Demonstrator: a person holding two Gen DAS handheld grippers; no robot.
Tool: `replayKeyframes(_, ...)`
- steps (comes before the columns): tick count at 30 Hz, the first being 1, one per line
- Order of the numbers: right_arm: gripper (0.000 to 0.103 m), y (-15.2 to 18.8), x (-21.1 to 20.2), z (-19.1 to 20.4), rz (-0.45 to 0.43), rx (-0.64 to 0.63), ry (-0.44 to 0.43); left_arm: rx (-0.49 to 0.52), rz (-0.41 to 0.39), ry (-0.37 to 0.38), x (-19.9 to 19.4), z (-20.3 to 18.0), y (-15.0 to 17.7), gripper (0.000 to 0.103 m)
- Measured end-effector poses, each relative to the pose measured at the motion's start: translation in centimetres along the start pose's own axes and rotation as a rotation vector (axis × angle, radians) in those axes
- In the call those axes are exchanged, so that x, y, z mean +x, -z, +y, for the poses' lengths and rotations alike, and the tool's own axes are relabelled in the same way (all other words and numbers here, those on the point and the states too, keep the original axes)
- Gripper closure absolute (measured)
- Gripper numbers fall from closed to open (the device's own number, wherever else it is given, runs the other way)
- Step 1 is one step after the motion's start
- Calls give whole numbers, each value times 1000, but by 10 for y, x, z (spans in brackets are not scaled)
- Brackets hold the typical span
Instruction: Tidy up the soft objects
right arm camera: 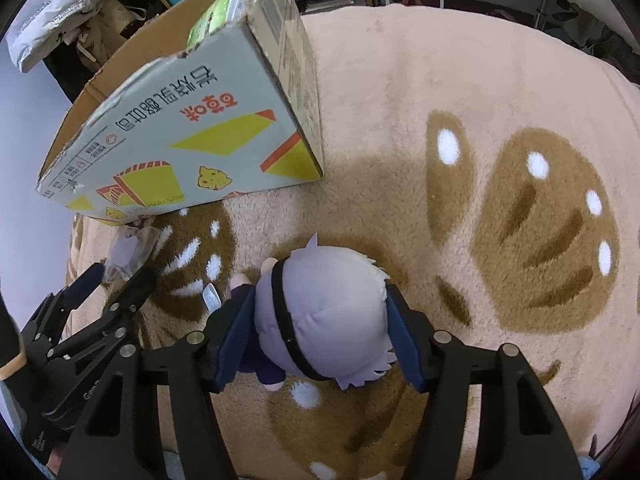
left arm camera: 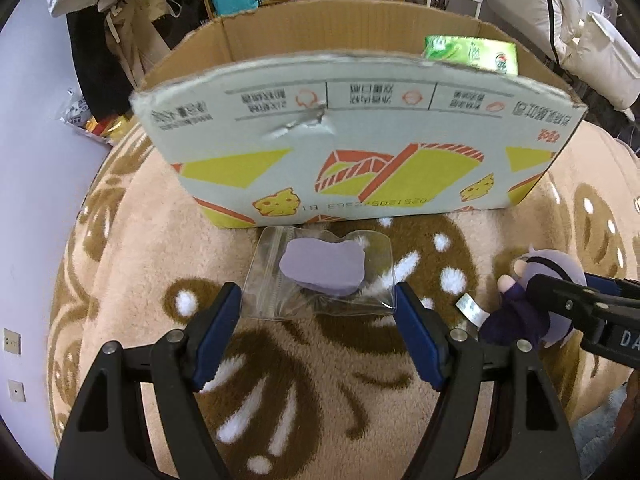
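A clear zip bag (left arm camera: 320, 276) with a flat lilac soft piece (left arm camera: 322, 270) inside lies in front of the printed cardboard box (left arm camera: 360, 152). My left gripper (left arm camera: 318, 294) has its blue pads against the bag's two side edges, and the bag's near end is crumpled between them. In the right wrist view, a plush doll (right arm camera: 320, 312) with a pale lilac head and dark clothes rests face down on the rug. My right gripper (right arm camera: 320, 298) is shut on its head, one pad on each side. The left gripper (right arm camera: 120, 272) and the bag (right arm camera: 128, 250) appear at the left there.
The box (right arm camera: 180, 136) is open at the top and holds a green pack (left arm camera: 472, 54). A beige rug (right arm camera: 400, 120) with brown patterns covers the floor. Bags, clothes and shelves crowd the space behind the box. The right gripper (left arm camera: 568, 280) sits close beside my left one.
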State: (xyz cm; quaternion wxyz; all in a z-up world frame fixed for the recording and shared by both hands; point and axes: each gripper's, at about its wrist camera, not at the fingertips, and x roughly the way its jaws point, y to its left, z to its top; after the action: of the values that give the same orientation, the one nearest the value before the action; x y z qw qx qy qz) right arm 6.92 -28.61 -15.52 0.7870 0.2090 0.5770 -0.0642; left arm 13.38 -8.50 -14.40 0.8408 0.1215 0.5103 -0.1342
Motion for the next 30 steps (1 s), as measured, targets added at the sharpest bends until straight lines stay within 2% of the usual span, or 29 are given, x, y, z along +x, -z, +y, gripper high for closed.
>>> replayKeyframes(8, 37, 5, -40, 2, -131, -37, -20, -16, -61, -38, -37, 2, 7, 27)
replayKeyframes(11, 37, 7, -59, 2, -226, -44, -20, -33, -106, -47, -55, 8, 8, 27)
replayKeyframes(17, 37, 8, -91, -4, -360, -25, -52, -56, -214, -77, -89, 16, 10, 27)
replayKeyframes(30, 37, 3, -148, 25, -605, -82, -81, -73, -562, -166, -161, 24, 4, 27)
